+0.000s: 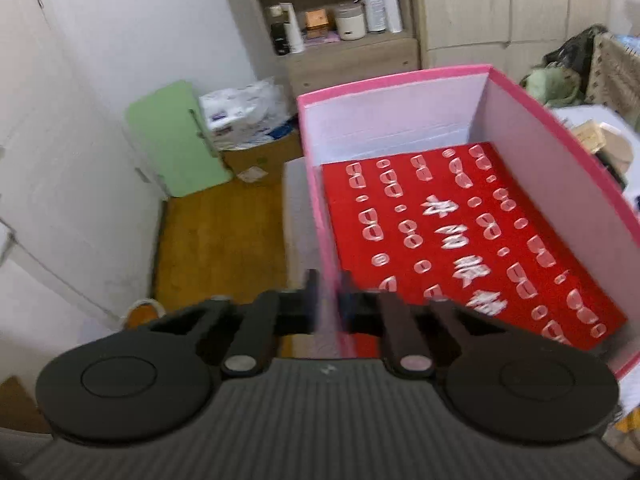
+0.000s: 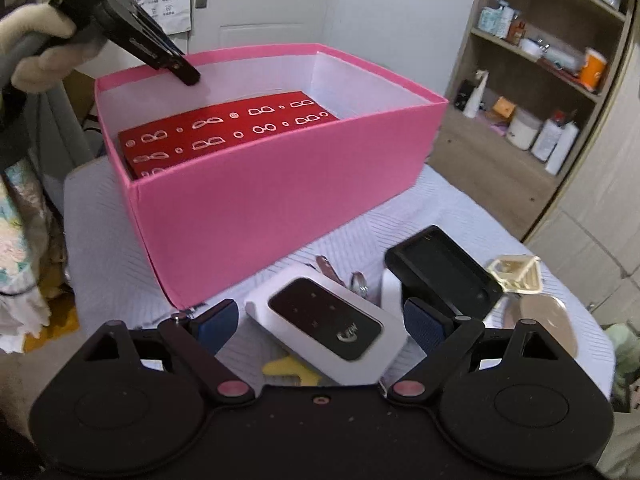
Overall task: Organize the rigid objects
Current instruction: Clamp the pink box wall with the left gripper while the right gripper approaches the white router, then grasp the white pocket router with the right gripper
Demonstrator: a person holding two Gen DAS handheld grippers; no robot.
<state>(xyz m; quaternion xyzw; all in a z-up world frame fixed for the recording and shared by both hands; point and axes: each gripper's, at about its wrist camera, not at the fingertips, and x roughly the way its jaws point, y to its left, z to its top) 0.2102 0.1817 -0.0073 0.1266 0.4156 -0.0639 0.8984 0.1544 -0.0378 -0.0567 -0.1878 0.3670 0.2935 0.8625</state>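
with the left gripper (image 1: 328, 300) pinching the pink cardboard box's (image 2: 280, 200) wall, centre the right gripper's (image 2: 316, 320) spread fingers around the white pocket router (image 2: 324, 324) before squeezing.

Home bedroom, toiletry-stocked wooden shelves (image 1: 336, 12), wardrobe doors (image 1: 500, 4), wood floor (image 1: 216, 240)

White walls (image 1: 132, 20), wooden floor (image 1: 216, 240), open shelf unit (image 1: 332, 12), white door (image 2: 256, 0)
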